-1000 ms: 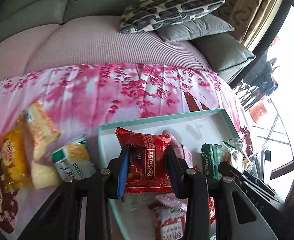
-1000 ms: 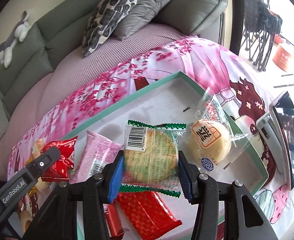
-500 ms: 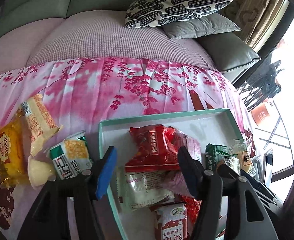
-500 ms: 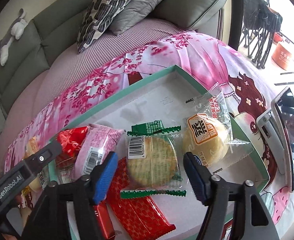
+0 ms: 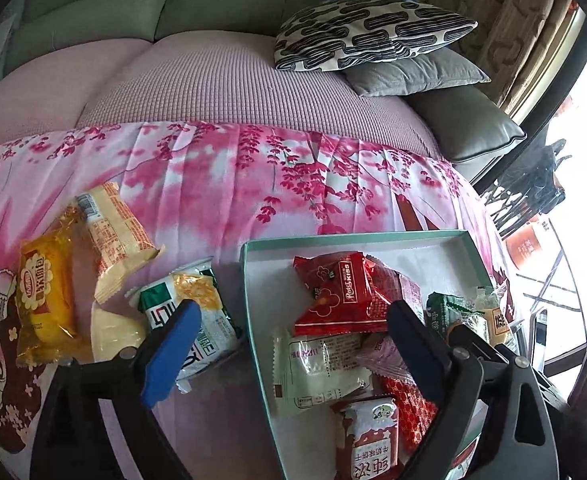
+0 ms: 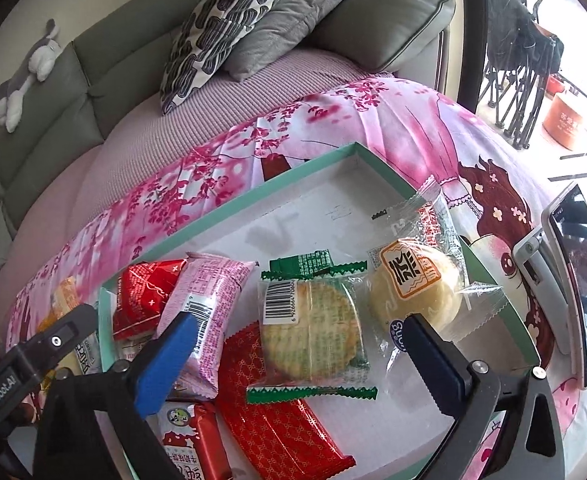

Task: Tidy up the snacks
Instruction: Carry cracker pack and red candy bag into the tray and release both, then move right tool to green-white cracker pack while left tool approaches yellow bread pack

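A white box with a teal rim lies on the pink flowered cloth. My left gripper hovers over its left edge, jaws opening. The red Rose Kiss packet lies loose in the box between the fingers, touching neither. My right gripper is over the box, jaws opening wide. The green-edged round cracker packet rests flat between its fingers, free of both pads. Beside it lie a yellow bun in clear wrap and a pink packet.
Left of the box lie a yellow packet, an orange-cream packet and a green-white packet. A phone on a stand is right of the box. Cushions sit on the sofa behind.
Both grippers opened from shut. The red packet dropped from the left one into the box, and the cracker packet from the right one. The left gripper shifted toward the box's left edge.
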Available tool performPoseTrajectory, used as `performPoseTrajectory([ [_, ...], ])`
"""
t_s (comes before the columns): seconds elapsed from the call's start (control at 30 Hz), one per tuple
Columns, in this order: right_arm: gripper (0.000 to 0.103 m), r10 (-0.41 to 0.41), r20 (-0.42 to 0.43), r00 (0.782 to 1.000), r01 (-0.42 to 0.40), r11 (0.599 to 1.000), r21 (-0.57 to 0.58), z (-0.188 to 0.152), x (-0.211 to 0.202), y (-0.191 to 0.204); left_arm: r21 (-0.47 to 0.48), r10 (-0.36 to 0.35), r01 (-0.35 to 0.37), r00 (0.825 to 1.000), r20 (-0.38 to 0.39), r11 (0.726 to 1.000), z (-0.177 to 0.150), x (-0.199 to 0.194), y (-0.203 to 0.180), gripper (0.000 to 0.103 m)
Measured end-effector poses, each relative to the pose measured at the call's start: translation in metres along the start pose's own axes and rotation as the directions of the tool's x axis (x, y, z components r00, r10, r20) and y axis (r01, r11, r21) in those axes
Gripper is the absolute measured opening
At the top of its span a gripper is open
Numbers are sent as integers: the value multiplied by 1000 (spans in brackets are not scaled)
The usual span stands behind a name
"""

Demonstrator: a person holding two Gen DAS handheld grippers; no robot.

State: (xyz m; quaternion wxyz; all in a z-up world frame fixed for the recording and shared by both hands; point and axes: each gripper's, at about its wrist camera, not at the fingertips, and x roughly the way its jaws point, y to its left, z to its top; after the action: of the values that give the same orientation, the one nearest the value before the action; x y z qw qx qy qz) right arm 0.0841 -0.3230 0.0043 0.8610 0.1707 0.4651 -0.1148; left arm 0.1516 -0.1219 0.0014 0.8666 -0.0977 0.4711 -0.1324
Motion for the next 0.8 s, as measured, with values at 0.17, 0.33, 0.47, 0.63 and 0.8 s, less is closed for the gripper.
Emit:
performPoseTrajectory([
  [0.17, 103, -45, -3, 999, 45, 999, -13, -2, 1, 4, -3, -26, 26, 999, -19, 1000, 0, -3, 5, 95],
  [0.33, 103, -42, 13, 999, 42, 999, -5, -2, -2, 5, 1, 9, -9, 999, -34, 1000, -1, -7, 12, 95],
  [0.47, 103, -39, 15, 999, 39, 999, 6, -1, -5, 5, -14, 8, -9, 999, -45, 1000, -5, -16, 21, 95],
  [0.63, 103, -28, 29, 999, 29, 999, -20, -3, -11, 13, -24, 22, -23, 998, -56, 999, -11, -25, 32, 95],
  [0.8, 103, -10, 17, 1000, 11, 998, -55, -10, -14, 27, -23, 53, -55, 996, -78, 998, -17, -28, 40, 95],
])
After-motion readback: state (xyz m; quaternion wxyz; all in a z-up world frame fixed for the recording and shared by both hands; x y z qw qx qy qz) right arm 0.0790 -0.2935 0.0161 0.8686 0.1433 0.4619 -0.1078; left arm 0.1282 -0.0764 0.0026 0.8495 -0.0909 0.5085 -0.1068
